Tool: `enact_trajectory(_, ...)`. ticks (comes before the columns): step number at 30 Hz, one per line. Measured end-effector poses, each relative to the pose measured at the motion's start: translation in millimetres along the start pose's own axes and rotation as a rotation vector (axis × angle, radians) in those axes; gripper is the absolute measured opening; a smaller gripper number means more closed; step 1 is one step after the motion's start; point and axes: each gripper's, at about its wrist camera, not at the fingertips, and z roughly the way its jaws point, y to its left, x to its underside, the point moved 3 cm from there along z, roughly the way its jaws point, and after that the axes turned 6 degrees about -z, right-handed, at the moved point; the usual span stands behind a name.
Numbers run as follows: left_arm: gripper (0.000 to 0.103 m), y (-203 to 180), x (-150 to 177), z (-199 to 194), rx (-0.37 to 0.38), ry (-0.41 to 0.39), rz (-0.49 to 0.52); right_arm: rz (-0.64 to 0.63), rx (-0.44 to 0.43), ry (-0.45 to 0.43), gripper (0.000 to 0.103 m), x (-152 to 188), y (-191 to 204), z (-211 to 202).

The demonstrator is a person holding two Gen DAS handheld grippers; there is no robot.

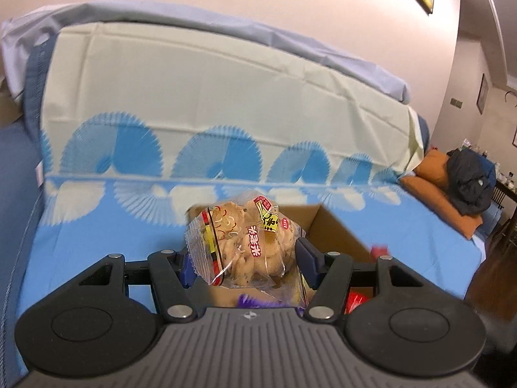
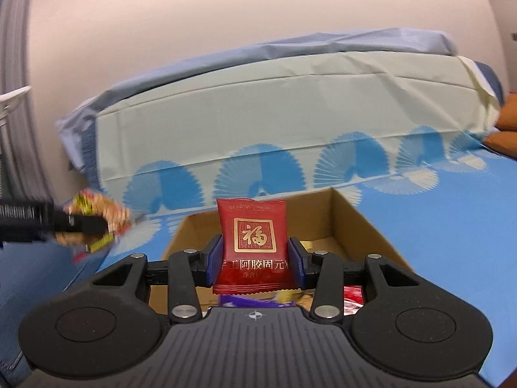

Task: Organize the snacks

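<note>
Fingers first: my left gripper (image 1: 247, 258) is clamped on a clear bag of crackers (image 1: 240, 242), low centre of its frame, held up clear of the cardboard box (image 1: 336, 226) just behind it. My right gripper (image 2: 255, 258) pinches a red snack packet (image 2: 253, 245) upright, label facing me, over the same box (image 2: 349, 213). I reckon both are being lifted out for sorting. Beyond, the blue fan-print sheet (image 2: 452, 226) on the bed.

Soft even indoor light; motion blur throughout; fisheye-bent edges
</note>
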Motion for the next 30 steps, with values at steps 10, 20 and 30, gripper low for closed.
enact_trajectory(10, 0.079, -52, -32, 52, 0.004, 0.006, 0.032, 0.082, 0.016, 0.024, 0.049, 2, -24, 11)
enact_trajectory(20, 0.102, -62, -1, 23, -0.013, 0.001, 0.052, 0.068, 0.04, 0.045, 0.084, 3, -23, 14)
enact_trajectory(30, 0.103, -53, 48, -51, -0.175, -0.104, 0.103, 0.008, 0.051, 0.06, 0.102, 7, -15, 4)
